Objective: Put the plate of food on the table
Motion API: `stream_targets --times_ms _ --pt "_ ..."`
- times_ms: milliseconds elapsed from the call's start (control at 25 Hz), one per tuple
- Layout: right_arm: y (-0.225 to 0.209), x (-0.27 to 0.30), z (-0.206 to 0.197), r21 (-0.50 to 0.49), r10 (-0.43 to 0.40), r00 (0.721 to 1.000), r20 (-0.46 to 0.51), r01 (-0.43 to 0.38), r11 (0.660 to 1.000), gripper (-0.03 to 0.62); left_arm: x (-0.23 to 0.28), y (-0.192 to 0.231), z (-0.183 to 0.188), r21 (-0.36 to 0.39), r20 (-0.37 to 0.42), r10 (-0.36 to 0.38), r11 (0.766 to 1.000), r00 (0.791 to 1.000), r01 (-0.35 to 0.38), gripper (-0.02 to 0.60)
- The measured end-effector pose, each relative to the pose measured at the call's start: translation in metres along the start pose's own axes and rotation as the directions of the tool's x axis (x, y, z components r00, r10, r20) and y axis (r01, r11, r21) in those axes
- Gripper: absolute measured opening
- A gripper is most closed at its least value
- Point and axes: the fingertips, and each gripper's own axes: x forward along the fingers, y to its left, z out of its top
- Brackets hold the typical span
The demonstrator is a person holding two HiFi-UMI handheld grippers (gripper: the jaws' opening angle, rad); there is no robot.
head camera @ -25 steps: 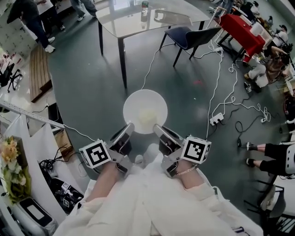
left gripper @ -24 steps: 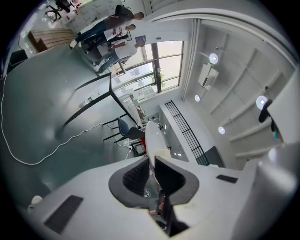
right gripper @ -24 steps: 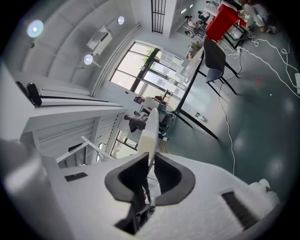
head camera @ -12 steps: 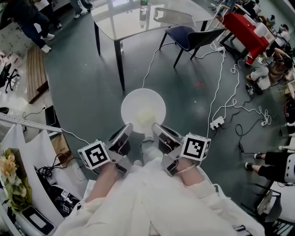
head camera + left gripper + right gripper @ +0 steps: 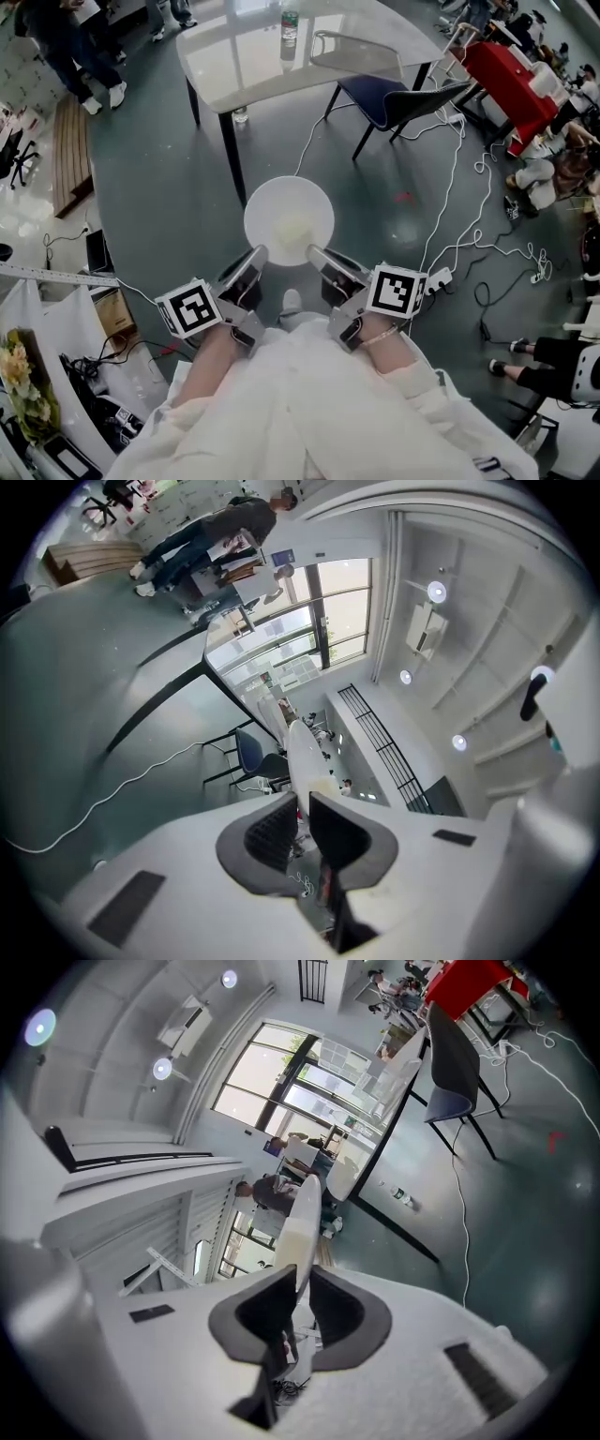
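A round white plate (image 5: 289, 221) with a pale heap of food at its middle is carried level above the grey floor. My left gripper (image 5: 255, 255) is shut on the plate's near-left rim and my right gripper (image 5: 315, 253) is shut on its near-right rim. In the left gripper view the plate (image 5: 302, 750) shows edge-on between the dark pads of the gripper (image 5: 302, 810). The right gripper view shows the same plate (image 5: 300, 1224) edge-on, pinched in the gripper (image 5: 302, 1290). A glass-topped table (image 5: 291, 42) stands ahead, beyond the plate.
A bottle (image 5: 289, 22) stands on the table and a dark chair (image 5: 394, 97) sits at its right. White cables (image 5: 450, 197) and a power strip lie on the floor to the right. A red table (image 5: 511, 80) and people are at the far right.
The table has come nearer in the head view. The plate and both grippers have kept their grip and moved forward with me.
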Motion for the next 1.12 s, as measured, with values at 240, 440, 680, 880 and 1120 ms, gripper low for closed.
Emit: stream_targets --times_ms 240,440,680,880,1120 --pt "-0.028 0.006 0.046 -0.010 0.008 1.000 -0.008 -0.008 1.000 0.018 0.050 0.000 0.018 0.015 0.009 0.008 1.000 1.000 -0.008 0.041" --pt "-0.037 0.015 0.061 0.011 0.004 1.000 -0.009 -0.004 1.000 0.018 0.065 0.008 0.028 0.018 -0.015 0.038 0.999 0.999 -0.038 0.041" --pt "-0.056 0.033 0.078 0.058 -0.011 1.000 -0.023 0.012 0.998 0.018 0.087 0.021 0.046 0.005 -0.025 0.048 0.999 0.999 -0.048 0.041" --pt "-0.063 0.063 0.108 0.025 -0.010 1.000 -0.027 0.011 1.000 0.018 0.108 0.035 0.079 0.015 -0.029 0.064 0.998 0.998 -0.064 0.041" --pt "-0.075 0.100 0.152 0.031 -0.026 1.000 -0.014 0.026 0.999 0.018 0.144 0.045 0.127 -0.001 -0.032 0.027 1.000 0.999 -0.027 0.041"
